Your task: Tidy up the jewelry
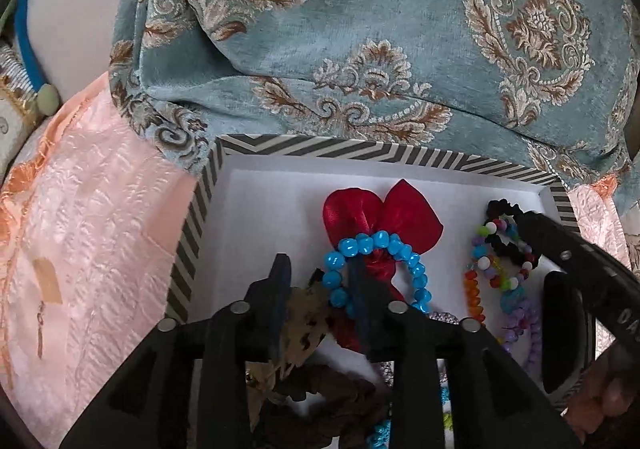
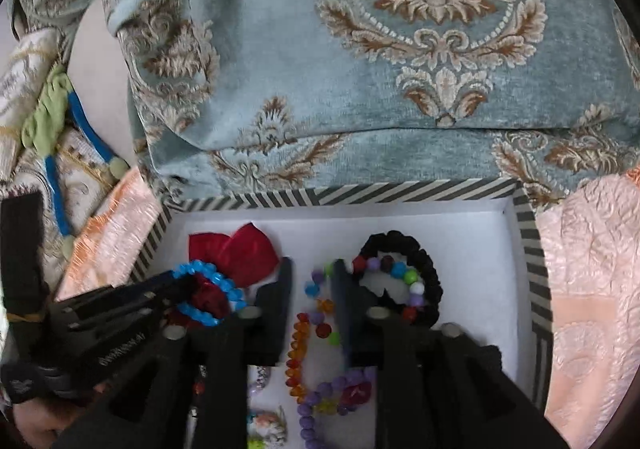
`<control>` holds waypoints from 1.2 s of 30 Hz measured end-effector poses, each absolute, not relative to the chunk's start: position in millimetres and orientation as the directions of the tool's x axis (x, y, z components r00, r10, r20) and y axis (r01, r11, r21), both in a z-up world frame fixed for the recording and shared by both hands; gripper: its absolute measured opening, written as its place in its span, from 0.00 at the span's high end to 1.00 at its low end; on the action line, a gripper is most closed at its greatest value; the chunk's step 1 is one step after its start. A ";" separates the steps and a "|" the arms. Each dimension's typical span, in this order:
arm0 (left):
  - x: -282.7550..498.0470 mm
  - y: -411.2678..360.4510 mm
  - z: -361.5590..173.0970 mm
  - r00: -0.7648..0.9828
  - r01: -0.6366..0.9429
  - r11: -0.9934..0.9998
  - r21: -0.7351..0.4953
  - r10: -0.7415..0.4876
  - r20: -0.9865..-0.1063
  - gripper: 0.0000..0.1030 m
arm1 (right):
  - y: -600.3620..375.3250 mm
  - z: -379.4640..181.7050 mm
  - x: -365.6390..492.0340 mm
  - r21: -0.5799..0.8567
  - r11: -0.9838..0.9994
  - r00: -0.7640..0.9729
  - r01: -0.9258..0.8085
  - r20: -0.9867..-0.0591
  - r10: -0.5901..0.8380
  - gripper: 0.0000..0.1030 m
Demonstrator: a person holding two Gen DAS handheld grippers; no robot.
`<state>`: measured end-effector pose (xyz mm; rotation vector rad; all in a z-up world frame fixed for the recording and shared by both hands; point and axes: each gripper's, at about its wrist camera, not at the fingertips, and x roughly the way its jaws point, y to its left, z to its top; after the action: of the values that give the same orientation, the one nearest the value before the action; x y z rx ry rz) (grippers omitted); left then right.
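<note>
White box floor (image 2: 472, 269) — bead strand (image 2: 316, 313) between right fingers (image 2: 280, 289).

Striped box (image 2: 524, 241) on the quilted cloth (image 2: 592, 289), patterned cushion (image 2: 320, 89) behind it, in the box the satin bow (image 2: 236, 249) left, blue bead bracelet (image 2: 224, 285) on the bow, black scrunchie (image 2: 428, 273) right, mixed bead bracelets (image 2: 304, 333) between them

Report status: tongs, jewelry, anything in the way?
Both tongs open over striped box. Left at blue bead bracelet; right straddles amber beads. Nothing gripped.
</note>
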<state>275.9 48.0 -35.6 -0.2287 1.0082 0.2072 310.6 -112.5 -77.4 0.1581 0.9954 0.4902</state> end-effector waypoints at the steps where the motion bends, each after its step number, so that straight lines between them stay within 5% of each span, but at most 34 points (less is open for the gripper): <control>1: 275.0 48.6 -34.0 0.518 -0.280 0.956 -0.090 0.072 -0.852 0.84 | -115.3 -74.3 310.0 0.346 0.881 0.454 -0.323 -0.760 0.465 0.70; 7: 264.9 49.8 -18.4 0.535 -0.291 0.953 -0.081 0.091 -0.840 0.79 | -135.5 -56.1 302.1 0.359 0.887 0.491 -0.292 -0.739 0.461 0.70; 12: 246.4 39.1 2.6 0.571 -0.239 0.969 -0.060 0.090 -0.816 0.70 | -142.8 -46.0 277.1 0.184 0.943 0.513 -0.279 -0.801 0.308 0.67; 15: 229.6 29.2 15.7 0.593 -0.208 0.976 -0.058 0.078 -0.801 0.47 | -149.8 -39.6 254.1 0.141 0.951 0.517 -0.275 -0.812 0.270 0.50; 17: 215.5 22.4 22.5 0.605 -0.186 0.981 -0.056 0.069 -0.793 0.29 | -156.5 -34.4 235.4 0.153 0.952 0.516 -0.265 -0.812 0.274 0.48; 22: 160.1 -2.1 26.2 0.619 -0.171 0.985 -0.002 0.106 -0.778 0.24 | -166.5 -20.9 175.7 0.149 0.943 0.511 -0.298 -0.809 0.289 0.28; 36: 80.4 -37.8 33.1 0.694 -0.210 0.974 0.080 0.206 -0.690 0.24 | -179.7 -14.9 104.1 0.133 0.945 0.541 -0.299 -0.792 0.283 0.26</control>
<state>80.4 -37.8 33.1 -0.0055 0.7697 0.2326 104.1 -179.7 -14.9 -0.0189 0.9370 0.3455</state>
